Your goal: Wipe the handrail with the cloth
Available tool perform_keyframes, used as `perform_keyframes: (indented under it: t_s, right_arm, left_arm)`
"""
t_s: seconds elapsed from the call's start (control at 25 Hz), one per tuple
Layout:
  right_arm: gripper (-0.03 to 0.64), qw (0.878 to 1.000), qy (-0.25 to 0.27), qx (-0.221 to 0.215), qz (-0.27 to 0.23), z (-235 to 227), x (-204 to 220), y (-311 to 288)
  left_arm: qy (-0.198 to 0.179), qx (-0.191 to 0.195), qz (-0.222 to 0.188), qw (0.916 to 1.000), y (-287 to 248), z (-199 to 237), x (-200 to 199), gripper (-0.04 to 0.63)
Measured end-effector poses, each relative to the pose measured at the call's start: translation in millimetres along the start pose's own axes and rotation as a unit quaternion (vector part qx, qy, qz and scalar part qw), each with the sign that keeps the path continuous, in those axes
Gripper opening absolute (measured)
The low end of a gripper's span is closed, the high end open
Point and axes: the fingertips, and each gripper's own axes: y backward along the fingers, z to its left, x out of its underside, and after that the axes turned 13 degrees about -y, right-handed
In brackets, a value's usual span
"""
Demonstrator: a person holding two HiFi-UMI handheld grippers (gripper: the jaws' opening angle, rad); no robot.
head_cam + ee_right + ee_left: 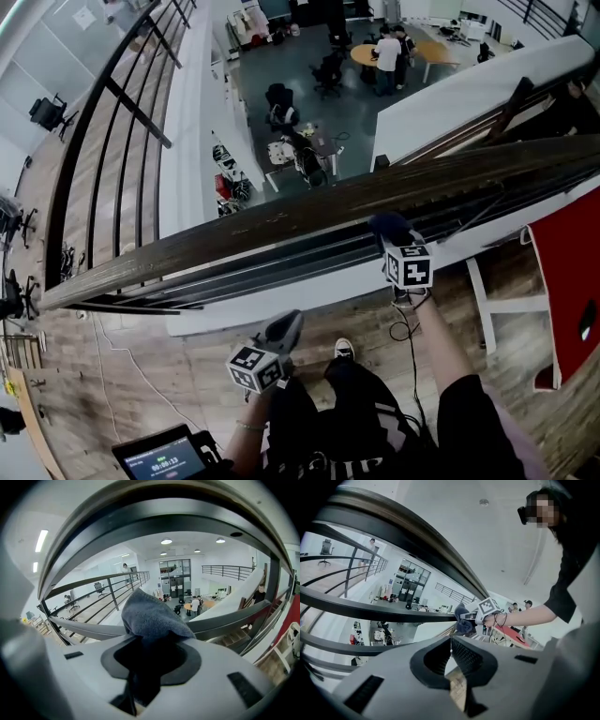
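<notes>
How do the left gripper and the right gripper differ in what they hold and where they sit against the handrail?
The right gripper is shut on a blue-grey cloth; the left gripper is shut on nothing. The right gripper is raised to the handrail's near edge; the left gripper hangs lower, apart from it. Both carry a marker cube.

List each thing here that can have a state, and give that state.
Blue-grey towelling cloth: bunched, clamped in the right gripper.
Long dark wooden handrail: cloth at its near edge, contact unclear.
Right gripper: shut on the cloth.
Left gripper: jaws together, empty, held low and off the handrail.
Small black-framed screen: lit.
</notes>
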Motion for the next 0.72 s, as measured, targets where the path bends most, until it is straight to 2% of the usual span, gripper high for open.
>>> perform_keyframes:
  t_s: [0.24,0.48,0.6,0.72]
  right_arm:
    - [0.104,0.998,0.011,0.063,0.016,-85.3,-10.1,15.5]
    - [0.104,0.991,-0.009,0.133,0.018,-172.6,-25.6,32.0]
    - [0.104,0.990,-0.008,0.143,0.011,-188.9,-33.1,36.9]
    - [0.104,0.992,-0.006,0.126,0.006,-174.8,-27.1,34.8]
  left_arm:
    - [-0.008,0.011,0.017,0.9998,-6.4,-10.0,-1.7,0.002]
    - [-0.009,0.013,0.027,0.9995,-11.1,-14.0,2.2,0.002]
    - [-0.007,0.010,0.027,0.9996,-12.9,-11.9,6.1,0.002]
    - [0.002,-0.003,0.024,0.9997,-10.3,-0.8,12.7,0.002]
